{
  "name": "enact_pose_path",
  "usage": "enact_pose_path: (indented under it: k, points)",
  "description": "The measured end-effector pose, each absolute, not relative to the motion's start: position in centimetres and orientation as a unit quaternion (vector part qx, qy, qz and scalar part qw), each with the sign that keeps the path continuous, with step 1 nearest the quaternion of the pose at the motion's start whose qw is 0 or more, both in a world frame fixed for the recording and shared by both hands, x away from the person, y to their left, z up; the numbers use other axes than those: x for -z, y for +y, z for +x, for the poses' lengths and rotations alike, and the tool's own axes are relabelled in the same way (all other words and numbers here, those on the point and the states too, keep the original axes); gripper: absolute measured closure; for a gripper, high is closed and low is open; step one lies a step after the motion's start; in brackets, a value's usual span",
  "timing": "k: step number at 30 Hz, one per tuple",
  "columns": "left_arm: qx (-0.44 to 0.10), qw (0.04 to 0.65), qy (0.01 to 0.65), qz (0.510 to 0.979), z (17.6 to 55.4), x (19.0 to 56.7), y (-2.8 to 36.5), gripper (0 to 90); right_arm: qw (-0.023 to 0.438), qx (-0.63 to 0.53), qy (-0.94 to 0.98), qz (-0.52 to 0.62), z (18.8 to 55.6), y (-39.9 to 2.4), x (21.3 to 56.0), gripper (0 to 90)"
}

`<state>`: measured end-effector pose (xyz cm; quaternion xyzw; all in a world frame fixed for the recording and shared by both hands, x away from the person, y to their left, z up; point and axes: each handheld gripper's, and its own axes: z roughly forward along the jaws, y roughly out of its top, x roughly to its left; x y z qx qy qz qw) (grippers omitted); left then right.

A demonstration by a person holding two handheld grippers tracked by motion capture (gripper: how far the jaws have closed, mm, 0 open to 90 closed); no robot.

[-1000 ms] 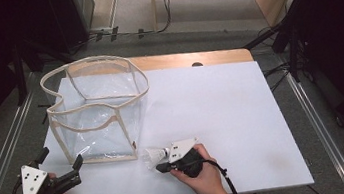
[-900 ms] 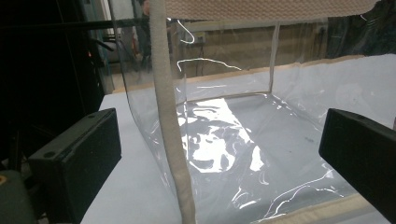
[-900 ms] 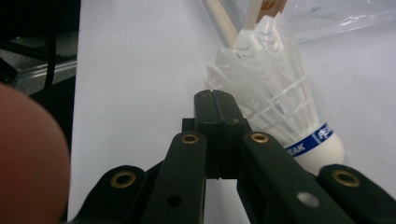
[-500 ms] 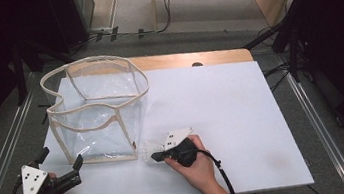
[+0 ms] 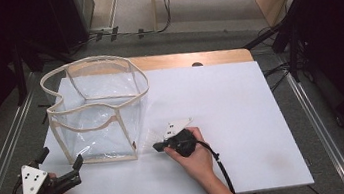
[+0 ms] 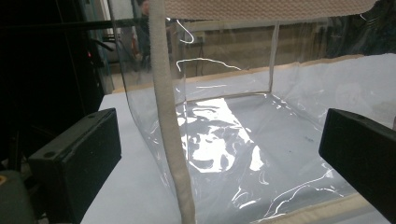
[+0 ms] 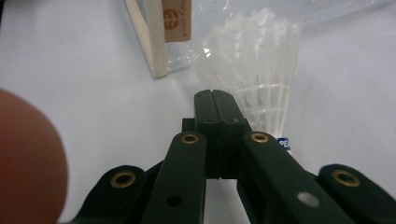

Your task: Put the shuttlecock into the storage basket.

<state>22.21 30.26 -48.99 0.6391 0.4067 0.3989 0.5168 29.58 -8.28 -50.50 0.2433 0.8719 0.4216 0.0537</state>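
Though not yet gripped, entered as task item: white feather shuttlecock (image 7: 261, 60), lying on its side on white tabletop (image 5: 242, 108), just off near right corner of clear bag (image 5: 92, 62), at about 5 o'clock from bag's middle in high view; feathers toward bag, base end toward the person. Clear bag: soft, beige-trimmed, standing open-topped at 10 o'clock of tabletop. Right claw (image 7: 215, 95): shut tight, pad on pad, holding nothing; tips low beside shuttlecock skirt, which lies at 1 o'clock in right gripper view; touching or not, impossible to tell. Left claw (image 5: 61, 158): spread wide, holding nothing, low at 7 o'clock of bag, one beige corner seam standing between the pads, apart from both. Step judged in hand: approach to shuttlecock for loading into bag. Next move judged to call for: opening right claw, closing lightly across base end without crushing feathers, then lifting over bag rim, with left claw pinching seam to steady the limp wall.
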Motion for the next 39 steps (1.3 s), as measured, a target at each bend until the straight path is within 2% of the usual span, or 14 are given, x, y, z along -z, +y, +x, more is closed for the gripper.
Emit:
enact_pose_path:
  k: [7,12,13,14,15,19,21,23,24,27,33,34,37,39]
  points:
    - [-0.399,0.517,0.407,0.639,22.2,49.0,30.3,0.0,0.056,-0.424,0.869,0.248,29.6,-9.1,50.0,87.4]
    - [-0.398,0.517,0.407,0.639,22.2,49.0,30.3,0.0,0.062,-0.429,0.865,0.254,29.5,-9.9,49.3,74.7]
    - [-0.398,0.517,0.408,0.639,22.2,49.0,30.3,0.0,0.074,-0.425,0.864,0.261,29.4,-10.3,48.9,58.1]
    - [-0.398,0.517,0.408,0.639,22.2,49.0,30.3,0.0,0.074,-0.425,0.864,0.261,29.4,-10.3,48.9,58.1]
    - [-0.398,0.517,0.407,0.639,22.2,49.0,30.3,0.0,0.084,-0.423,0.862,0.267,29.4,-10.8,48.5,47.1]
    - [-0.398,0.517,0.407,0.64,22.2,49.0,30.3,0.0,0.081,-0.421,0.865,0.26,29.4,-11.5,47.7,31.2]
    - [-0.398,0.517,0.407,0.64,22.2,49.0,30.3,0.0,0.087,-0.404,0.874,0.254,29.4,-11.5,47.4,12.5]
    - [-0.397,0.518,0.406,0.64,22.2,49.0,30.3,0.0,0.082,-0.397,0.878,0.253,29.6,-11.4,47.3,7.8]
    - [-0.397,0.518,0.406,0.639,22.2,49.0,30.3,0.0,0.082,-0.393,0.878,0.26,29.7,-11.4,47.2,0.0]
    - [-0.396,0.519,0.407,0.638,22.2,49.0,30.3,0.0,0.062,-0.376,0.886,0.266,30.1,-11.2,47.4,0.0]
    - [-0.394,0.52,0.409,0.638,22.3,48.9,30.4,0.0,0.063,-0.347,0.898,0.262,30.4,-10.7,47.5,0.0]
    - [-0.395,0.52,0.409,0.638,22.3,48.9,30.4,0.0,0.076,-0.328,0.902,0.27,30.6,-10.4,47.6,13.0]
    - [-0.395,0.52,0.409,0.638,22.3,48.9,30.4,0.0,0.074,-0.321,0.904,0.274,30.8,-10.1,47.7,15.0]
    - [-0.395,0.52,0.409,0.638,22.3,48.9,30.4,0.0,0.075,-0.31,0.908,0.272,30.8,-9.8,47.8,21.8]
